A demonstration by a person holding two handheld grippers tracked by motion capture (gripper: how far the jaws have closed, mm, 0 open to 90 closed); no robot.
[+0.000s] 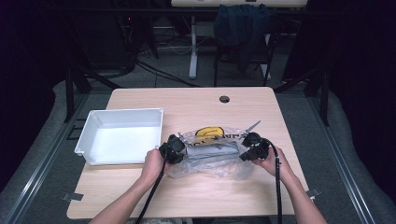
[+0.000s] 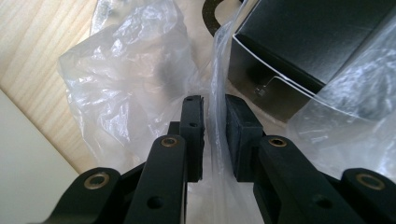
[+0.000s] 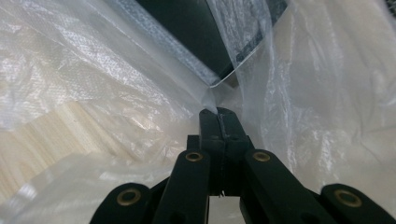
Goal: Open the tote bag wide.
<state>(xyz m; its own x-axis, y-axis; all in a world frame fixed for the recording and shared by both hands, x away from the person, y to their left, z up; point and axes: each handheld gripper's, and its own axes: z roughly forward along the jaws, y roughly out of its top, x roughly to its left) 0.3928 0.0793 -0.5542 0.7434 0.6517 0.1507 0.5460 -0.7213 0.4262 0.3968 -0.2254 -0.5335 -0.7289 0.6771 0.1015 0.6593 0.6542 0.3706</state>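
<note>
A clear plastic bag (image 1: pixel 205 167) with a yellow and black print lies on the wooden table (image 1: pixel 187 196), holding a dark grey box (image 1: pixel 210 150). My left gripper (image 1: pixel 180 151) is at the bag's left end. In the left gripper view its jaws (image 2: pixel 215 109) stand slightly apart with a fold of the bag (image 2: pixel 130 84) running between them, and the box (image 2: pixel 303 32) lies just beyond. My right gripper (image 1: pixel 245 151) is at the bag's right end. In the right gripper view its jaws (image 3: pixel 219 114) are shut on the bag film (image 3: pixel 116 84) below the box corner (image 3: pixel 196 32).
A white rectangular tray (image 1: pixel 119 112) sits left of the bag, its wall (image 2: pixel 28 163) close beside my left gripper. A cable hole (image 1: pixel 224 99) is at the table's far edge. Bare table lies in front of the bag and behind it.
</note>
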